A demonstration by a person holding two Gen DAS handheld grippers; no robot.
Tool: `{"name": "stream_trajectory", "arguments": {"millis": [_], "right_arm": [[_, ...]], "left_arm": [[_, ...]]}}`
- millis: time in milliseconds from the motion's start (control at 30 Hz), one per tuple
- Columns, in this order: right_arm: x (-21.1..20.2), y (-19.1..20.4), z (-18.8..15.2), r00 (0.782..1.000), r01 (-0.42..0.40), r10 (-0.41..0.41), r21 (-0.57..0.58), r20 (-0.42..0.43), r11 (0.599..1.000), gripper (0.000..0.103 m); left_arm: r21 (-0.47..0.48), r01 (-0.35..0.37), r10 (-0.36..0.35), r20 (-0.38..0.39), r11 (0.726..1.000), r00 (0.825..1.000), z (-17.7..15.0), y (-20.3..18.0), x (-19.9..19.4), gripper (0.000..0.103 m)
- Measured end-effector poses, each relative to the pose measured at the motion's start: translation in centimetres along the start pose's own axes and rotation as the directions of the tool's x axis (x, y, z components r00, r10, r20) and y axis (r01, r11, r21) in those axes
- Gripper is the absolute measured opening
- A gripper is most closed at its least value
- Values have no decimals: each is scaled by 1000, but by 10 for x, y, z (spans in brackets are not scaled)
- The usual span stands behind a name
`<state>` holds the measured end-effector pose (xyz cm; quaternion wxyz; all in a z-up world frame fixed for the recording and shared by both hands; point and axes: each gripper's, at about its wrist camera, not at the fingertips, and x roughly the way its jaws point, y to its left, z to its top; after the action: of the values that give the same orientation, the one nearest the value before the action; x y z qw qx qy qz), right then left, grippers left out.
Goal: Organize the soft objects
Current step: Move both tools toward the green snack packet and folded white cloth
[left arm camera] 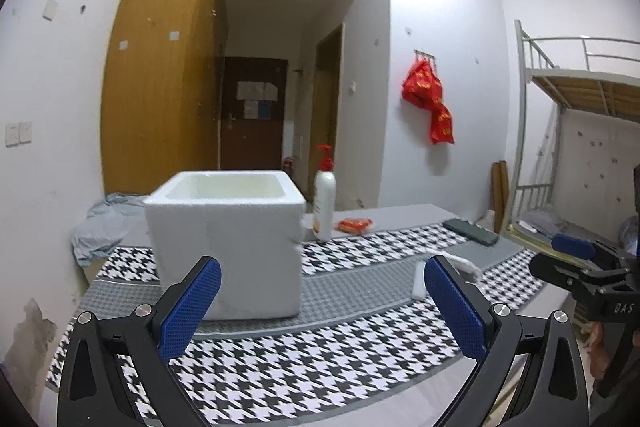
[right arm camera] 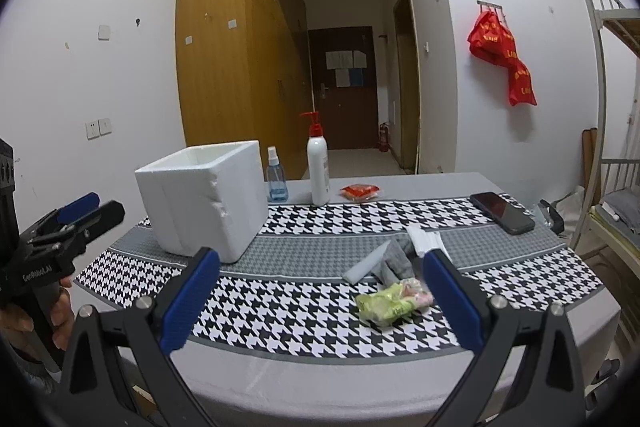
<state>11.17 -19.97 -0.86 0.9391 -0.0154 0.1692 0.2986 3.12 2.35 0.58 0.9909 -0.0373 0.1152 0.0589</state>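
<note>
A white foam box point(left arm camera: 228, 243) point(right arm camera: 204, 199) stands open-topped on the houndstooth tablecloth point(right arm camera: 304, 223). My left gripper point(left arm camera: 320, 303) is open just in front of the box, nothing between its blue pads. My right gripper point(right arm camera: 320, 291) is open above the table's near edge. Just left of its right finger lie a green and pink soft packet point(right arm camera: 390, 303), a grey sock point(right arm camera: 396, 259), a white foam strip point(right arm camera: 366, 263) and a white folded piece point(right arm camera: 426, 241). In the left wrist view only a white piece point(left arm camera: 420, 279) shows beside the right finger.
Behind the box stand a blue spray bottle point(right arm camera: 277, 179) and a white pump bottle point(right arm camera: 319, 171) point(left arm camera: 324, 205). A red snack packet point(right arm camera: 359, 192) point(left arm camera: 354, 225) and a dark phone point(right arm camera: 502, 212) point(left arm camera: 471, 230) lie further right. A bunk bed point(left arm camera: 576, 131) stands right of the table.
</note>
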Motion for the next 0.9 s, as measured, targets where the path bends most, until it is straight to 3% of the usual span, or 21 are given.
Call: {"name": "stream_trajectory", "arguments": {"millis": [533,900], "right_arm": [[14,-36,-8,997,67,-65,46,-39,997,102],[9,-74,-16,989,144,-139,100,-55,985,102]], "left_arm": [[27,82,-80,-67,996,995,-4,-25,36,102],[88,193,-180,-143,977,973,-10,-68,66,102]]}}
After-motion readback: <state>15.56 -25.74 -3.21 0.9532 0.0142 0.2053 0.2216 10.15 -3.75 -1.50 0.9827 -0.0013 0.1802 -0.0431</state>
